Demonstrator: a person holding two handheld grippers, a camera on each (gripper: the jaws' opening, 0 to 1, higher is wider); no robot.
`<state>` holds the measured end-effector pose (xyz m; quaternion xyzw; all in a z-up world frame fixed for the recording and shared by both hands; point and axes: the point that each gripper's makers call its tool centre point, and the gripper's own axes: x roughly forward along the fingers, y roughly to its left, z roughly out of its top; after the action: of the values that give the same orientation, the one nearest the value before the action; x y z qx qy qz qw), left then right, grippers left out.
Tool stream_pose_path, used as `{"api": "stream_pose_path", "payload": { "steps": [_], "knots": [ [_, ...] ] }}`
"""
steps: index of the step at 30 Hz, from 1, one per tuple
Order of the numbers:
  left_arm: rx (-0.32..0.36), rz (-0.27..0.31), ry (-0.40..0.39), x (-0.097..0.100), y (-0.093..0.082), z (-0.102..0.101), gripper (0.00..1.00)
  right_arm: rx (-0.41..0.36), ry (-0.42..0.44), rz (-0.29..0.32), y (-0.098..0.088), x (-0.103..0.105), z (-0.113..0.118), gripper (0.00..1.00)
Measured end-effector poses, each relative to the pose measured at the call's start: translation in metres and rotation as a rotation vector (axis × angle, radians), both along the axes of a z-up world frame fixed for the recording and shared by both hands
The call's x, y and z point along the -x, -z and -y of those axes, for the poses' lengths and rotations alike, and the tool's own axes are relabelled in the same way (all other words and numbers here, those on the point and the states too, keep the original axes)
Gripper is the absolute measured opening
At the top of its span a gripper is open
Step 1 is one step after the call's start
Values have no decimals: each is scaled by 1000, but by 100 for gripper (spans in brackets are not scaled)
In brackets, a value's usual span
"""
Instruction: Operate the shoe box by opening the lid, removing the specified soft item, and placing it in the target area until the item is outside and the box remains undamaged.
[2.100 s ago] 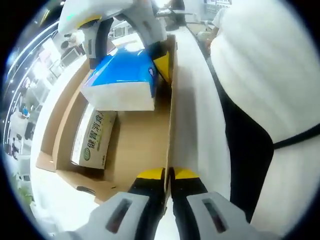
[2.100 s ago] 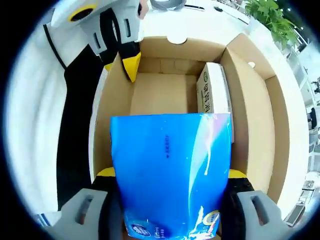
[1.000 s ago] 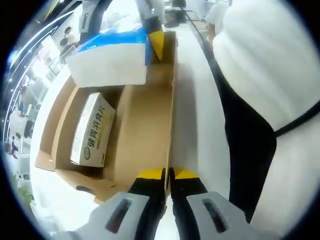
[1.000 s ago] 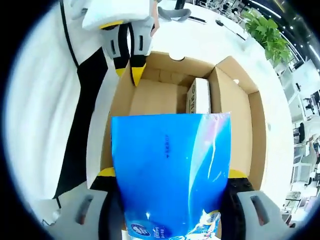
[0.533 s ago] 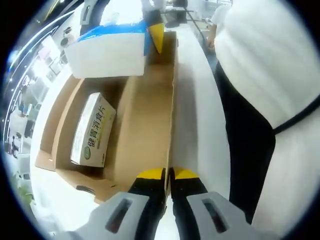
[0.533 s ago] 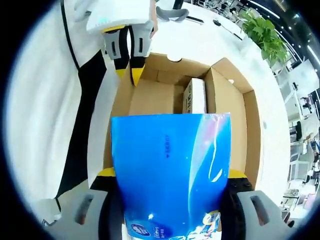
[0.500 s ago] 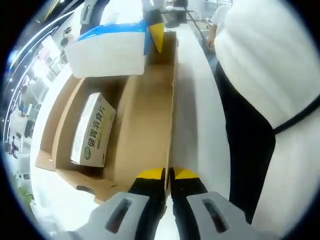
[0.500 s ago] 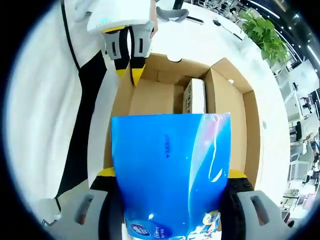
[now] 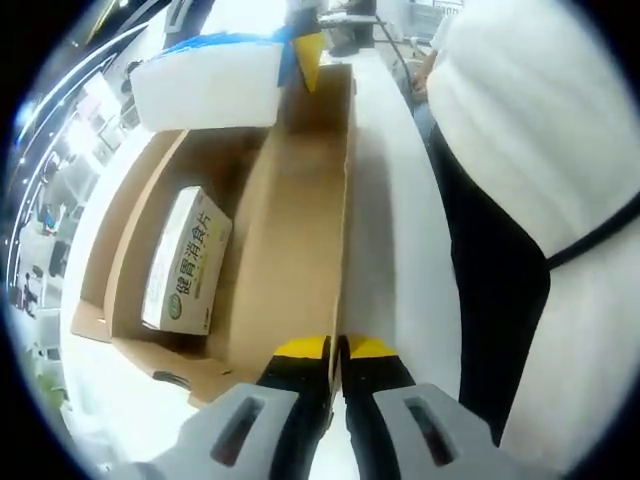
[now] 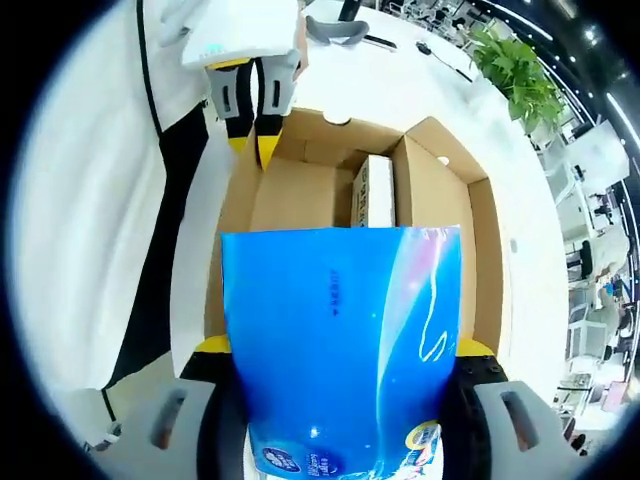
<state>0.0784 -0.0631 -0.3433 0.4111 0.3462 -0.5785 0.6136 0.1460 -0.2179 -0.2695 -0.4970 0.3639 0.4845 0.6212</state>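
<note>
My right gripper [image 10: 340, 385] grasps the blue tissue pack [image 10: 340, 350] above the shoe box [image 10: 483, 250]; left gripper [image 9: 338, 350] clamps its wall: I should lift clear.

In the right gripper view the blue tissue pack [image 10: 340, 345] hides the near part of the cardboard box [image 10: 440, 190] and most of the right gripper [image 10: 340, 410], and its lower end is cut off by the picture's edge. The print on the small carton [image 9: 185, 262] seems too blurred to read. In the left gripper view, the box wall [image 9: 342, 210] covers the left gripper's [image 9: 338, 350] jaw gap.
</note>
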Motion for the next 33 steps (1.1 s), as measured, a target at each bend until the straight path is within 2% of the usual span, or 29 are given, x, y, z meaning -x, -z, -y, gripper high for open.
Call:
{"api": "stream_pose_path", "payload": {
  "steps": [6, 18, 27, 33],
  "knots": [
    [5, 12, -5, 0, 0, 0, 4, -11, 20, 47, -7, 1, 5, 78],
    [12, 22, -7, 0, -1, 1, 5, 2, 37, 47, -8, 17, 13, 78],
    [17, 22, 2, 0, -1, 1, 5, 13, 76, 59, -10, 24, 30, 78],
    [18, 21, 4, 0, -1, 1, 5, 28, 100, 53, -8, 37, 47, 78]
  ]
}}
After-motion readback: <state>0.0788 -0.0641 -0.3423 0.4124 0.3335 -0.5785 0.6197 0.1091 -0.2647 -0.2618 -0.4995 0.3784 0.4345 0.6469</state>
